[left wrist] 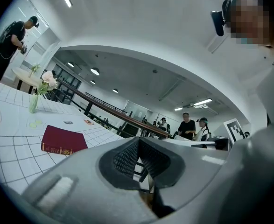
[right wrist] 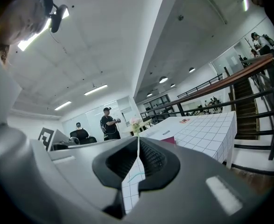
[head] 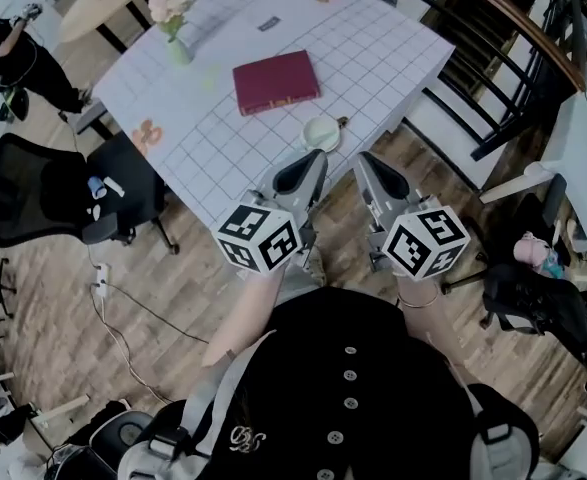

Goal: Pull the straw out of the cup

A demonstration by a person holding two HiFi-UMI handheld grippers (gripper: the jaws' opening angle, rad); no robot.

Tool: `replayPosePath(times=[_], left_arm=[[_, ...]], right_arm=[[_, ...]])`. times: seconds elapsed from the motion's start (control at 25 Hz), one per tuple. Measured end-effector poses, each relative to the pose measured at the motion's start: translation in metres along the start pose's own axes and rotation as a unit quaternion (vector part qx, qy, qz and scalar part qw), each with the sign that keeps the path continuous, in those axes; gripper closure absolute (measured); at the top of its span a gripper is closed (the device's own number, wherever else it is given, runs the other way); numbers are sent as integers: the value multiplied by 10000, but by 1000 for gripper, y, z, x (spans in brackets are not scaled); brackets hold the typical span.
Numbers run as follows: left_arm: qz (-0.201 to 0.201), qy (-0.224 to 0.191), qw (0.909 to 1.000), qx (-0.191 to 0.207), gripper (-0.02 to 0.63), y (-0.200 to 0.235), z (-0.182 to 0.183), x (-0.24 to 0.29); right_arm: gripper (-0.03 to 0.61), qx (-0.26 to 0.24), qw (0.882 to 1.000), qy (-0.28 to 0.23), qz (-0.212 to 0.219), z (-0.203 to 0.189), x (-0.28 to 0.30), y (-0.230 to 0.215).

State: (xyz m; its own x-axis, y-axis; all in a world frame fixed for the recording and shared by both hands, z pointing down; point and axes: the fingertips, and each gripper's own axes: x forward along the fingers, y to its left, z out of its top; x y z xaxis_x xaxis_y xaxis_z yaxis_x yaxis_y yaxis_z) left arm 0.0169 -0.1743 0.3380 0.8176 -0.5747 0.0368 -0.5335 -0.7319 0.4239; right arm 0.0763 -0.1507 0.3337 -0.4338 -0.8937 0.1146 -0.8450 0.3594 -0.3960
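Left claw [head: 308, 164] and right claw [head: 370, 167], both closed on nothing, held short of the table [head: 373, 48] edge. Cup [head: 321, 133] stands just beyond them; straw [head: 340, 123] barely visible at its rim. Best practice: open one claw, steady the cup, and pull along the straw.

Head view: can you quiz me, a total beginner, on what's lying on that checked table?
1. True or false: the dark red book lies on the white gridded table.
2. Which is nearest the left gripper: A the book, B the pale round cup, C the flower vase?
3. Fill in: the left gripper's jaws are ____.
Key: 1 true; 2 B; 3 shut.
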Motion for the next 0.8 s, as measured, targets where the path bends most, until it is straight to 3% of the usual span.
replayPosePath(times=[0.28, 0.8], left_arm=[[-100, 71, 9999, 3, 612, 38, 17, 21], [-284, 220, 9992, -166, 612, 44, 7, 29]], right_arm=[[580, 8, 9999, -96, -81, 12, 48, -8], [580, 147, 9998, 57, -113, -3, 63, -11]])
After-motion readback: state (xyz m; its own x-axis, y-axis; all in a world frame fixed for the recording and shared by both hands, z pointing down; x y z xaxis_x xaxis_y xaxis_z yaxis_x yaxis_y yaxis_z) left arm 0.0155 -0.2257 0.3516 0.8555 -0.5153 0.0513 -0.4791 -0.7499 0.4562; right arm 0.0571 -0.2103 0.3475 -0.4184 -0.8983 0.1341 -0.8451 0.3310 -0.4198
